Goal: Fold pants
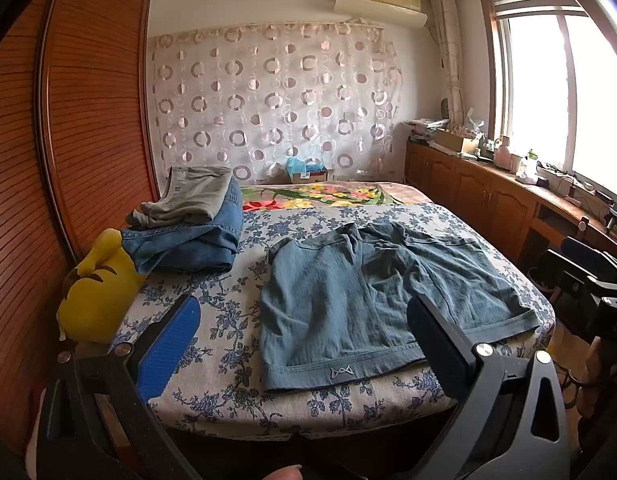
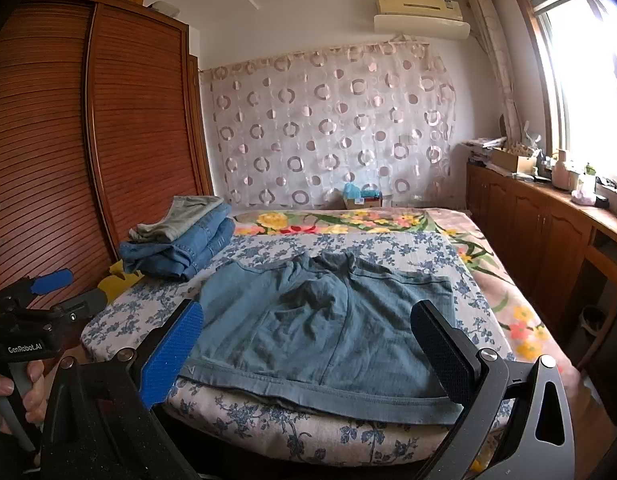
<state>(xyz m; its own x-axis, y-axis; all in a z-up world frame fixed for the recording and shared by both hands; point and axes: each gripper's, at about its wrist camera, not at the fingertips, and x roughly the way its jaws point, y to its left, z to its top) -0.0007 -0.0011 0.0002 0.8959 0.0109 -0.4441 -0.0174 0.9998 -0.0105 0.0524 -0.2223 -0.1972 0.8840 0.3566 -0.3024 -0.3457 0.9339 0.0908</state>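
Note:
Blue-grey shorts [image 1: 372,304] lie spread flat on the flower-print bed sheet [image 1: 236,308], waistband toward the headboard, leg hems toward me. My left gripper [image 1: 304,304] hovers short of the near hem, open, with nothing between its blue pad [image 1: 168,344] and its dark finger. In the right wrist view the same shorts [image 2: 320,320] fill the middle. My right gripper [image 2: 308,308] is open and empty just before the near hem. The left gripper [image 2: 68,292] shows at the left edge, held by a hand [image 2: 12,392]. Part of the right gripper [image 1: 584,280] shows at the right edge.
A stack of folded jeans and grey pants [image 1: 188,232] rests on the bed's left side, beside a yellow plush toy [image 1: 96,288]. A slatted wooden wardrobe [image 1: 88,120] stands left of the bed. A low wooden cabinet [image 1: 488,200] runs under the window at right.

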